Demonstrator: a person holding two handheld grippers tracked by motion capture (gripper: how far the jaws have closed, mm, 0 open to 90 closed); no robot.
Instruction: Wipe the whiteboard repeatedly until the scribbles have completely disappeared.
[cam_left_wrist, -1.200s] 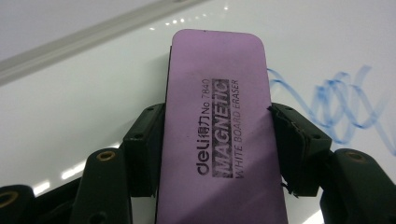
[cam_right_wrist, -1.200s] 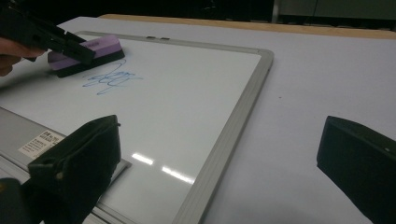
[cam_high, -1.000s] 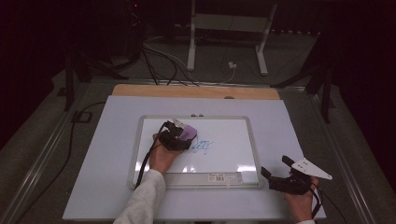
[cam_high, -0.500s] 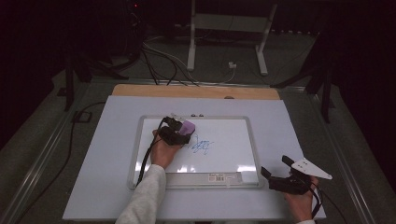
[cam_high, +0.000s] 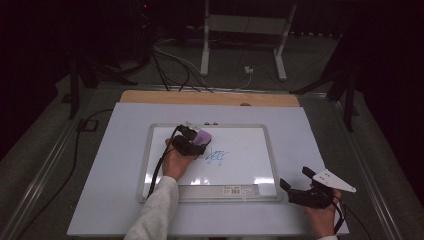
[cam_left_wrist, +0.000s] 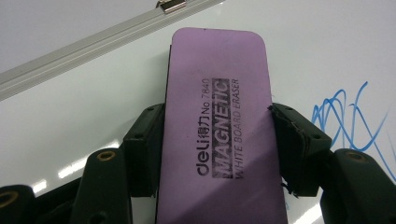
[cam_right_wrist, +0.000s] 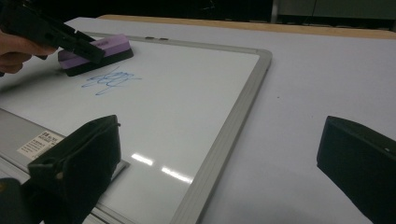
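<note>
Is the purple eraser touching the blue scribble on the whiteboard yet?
Apart. The left gripper view shows bare white board between the eraser and the scribble.

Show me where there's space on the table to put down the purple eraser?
The white table is bare left of the whiteboard, and again between the board's far edge and the wooden strip. On the board, the right half beyond the blue scribble is free. It's crowded around the eraser in the left tongs, and where the right tongs sit.

Purple magnetic whiteboard eraser (cam_left_wrist: 219, 126), black-based, printed face up, apparently resting flat on the whiteboard (cam_high: 240, 172) near its upper edge. Blue scribble (cam_high: 218, 157) lies just beside it, not touching.
</note>
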